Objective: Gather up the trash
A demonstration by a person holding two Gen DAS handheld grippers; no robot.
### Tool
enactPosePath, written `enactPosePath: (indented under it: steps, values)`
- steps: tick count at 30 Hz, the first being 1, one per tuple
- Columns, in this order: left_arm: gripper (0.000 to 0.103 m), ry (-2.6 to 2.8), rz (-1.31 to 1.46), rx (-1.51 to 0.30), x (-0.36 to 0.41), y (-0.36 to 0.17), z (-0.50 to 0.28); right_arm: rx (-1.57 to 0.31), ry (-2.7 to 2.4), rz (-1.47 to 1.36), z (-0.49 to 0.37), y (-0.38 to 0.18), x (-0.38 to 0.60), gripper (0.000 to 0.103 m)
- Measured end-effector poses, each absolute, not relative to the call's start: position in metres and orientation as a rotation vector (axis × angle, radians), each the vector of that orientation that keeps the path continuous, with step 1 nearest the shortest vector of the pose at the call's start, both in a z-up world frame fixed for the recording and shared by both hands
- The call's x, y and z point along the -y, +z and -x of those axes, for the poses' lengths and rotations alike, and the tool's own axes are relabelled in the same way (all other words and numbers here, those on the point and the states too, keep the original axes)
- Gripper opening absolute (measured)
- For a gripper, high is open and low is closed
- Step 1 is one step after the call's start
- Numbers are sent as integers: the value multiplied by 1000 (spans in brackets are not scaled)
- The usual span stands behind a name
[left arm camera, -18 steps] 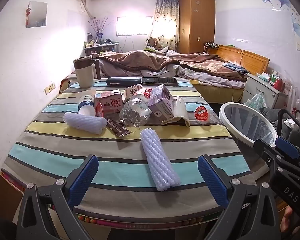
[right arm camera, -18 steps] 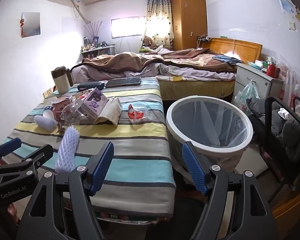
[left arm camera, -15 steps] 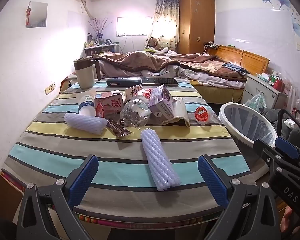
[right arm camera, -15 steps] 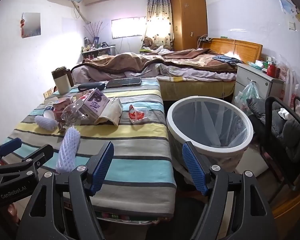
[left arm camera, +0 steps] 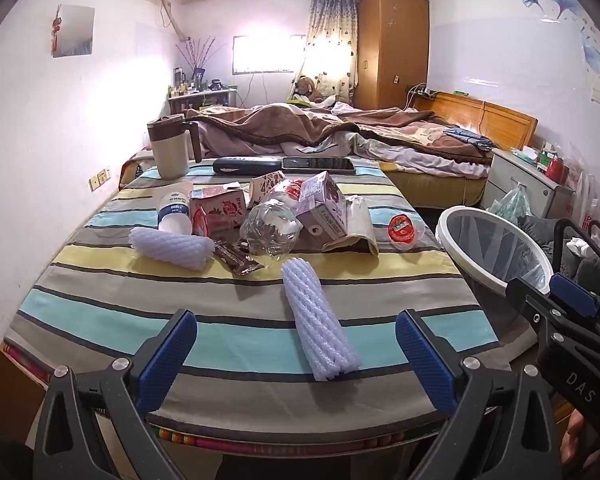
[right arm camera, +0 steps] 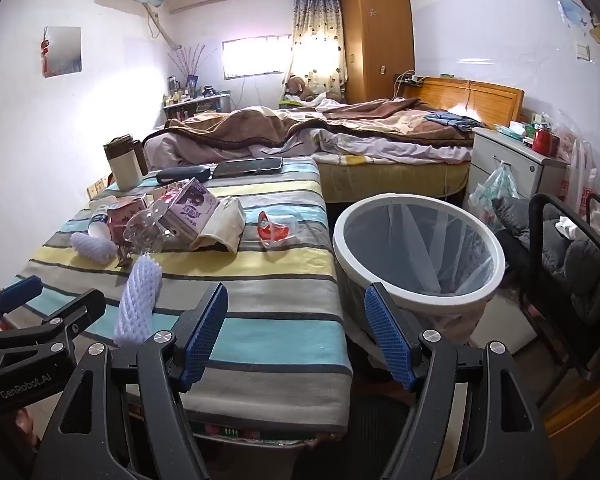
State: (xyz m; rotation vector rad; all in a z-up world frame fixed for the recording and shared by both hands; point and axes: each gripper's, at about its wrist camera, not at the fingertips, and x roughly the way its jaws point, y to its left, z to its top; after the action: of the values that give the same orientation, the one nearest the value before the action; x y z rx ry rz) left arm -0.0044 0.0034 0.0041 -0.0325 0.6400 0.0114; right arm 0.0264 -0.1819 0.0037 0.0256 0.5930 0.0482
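While both grippers hang over the near edge of the striped desk [left arm camera: 112, 308], neither holds anything: the left gripper [left arm camera: 296, 354] has its jaws wide apart, and the right gripper [right arm camera: 296, 336] likewise stands with its jaws spread and empty.

From the left wrist view, a white foam net sleeve [left arm camera: 320, 320] lies on the cloth just ahead of the left jaws, at about 12 o'clock, running away from the camera and touching neither pad. A second foam sleeve [left arm camera: 172, 248] lies at 11 o'clock, with a dark snack wrapper [left arm camera: 238, 258] just beside it. Behind them sits the main heap: a crushed clear bottle [left arm camera: 270, 228], a purple carton [left arm camera: 324, 210], a pink carton [left arm camera: 220, 210], a small white bottle [left arm camera: 174, 210] on its side and a crumpled paper bag [left arm camera: 358, 228]. A red-lidded cup [left arm camera: 404, 230] lies alone at 1 o'clock near the desk's right edge.

From the right wrist view, the white-rimmed bin [right arm camera: 420, 256], lined with a clear bag, stands on the floor at 1 o'clock, just beside the desk. A mug [right arm camera: 124, 168], a dark case [right arm camera: 184, 174] and a phone [right arm camera: 248, 166] rest at the far end of the desk.
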Motion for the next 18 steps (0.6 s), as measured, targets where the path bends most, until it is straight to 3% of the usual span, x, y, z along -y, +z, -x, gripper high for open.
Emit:
enactPosePath:
  steps: [18]
  values:
    - [101, 18, 40, -641, -6, 5, 5, -591, 49, -28, -26, 4, 182, 72]
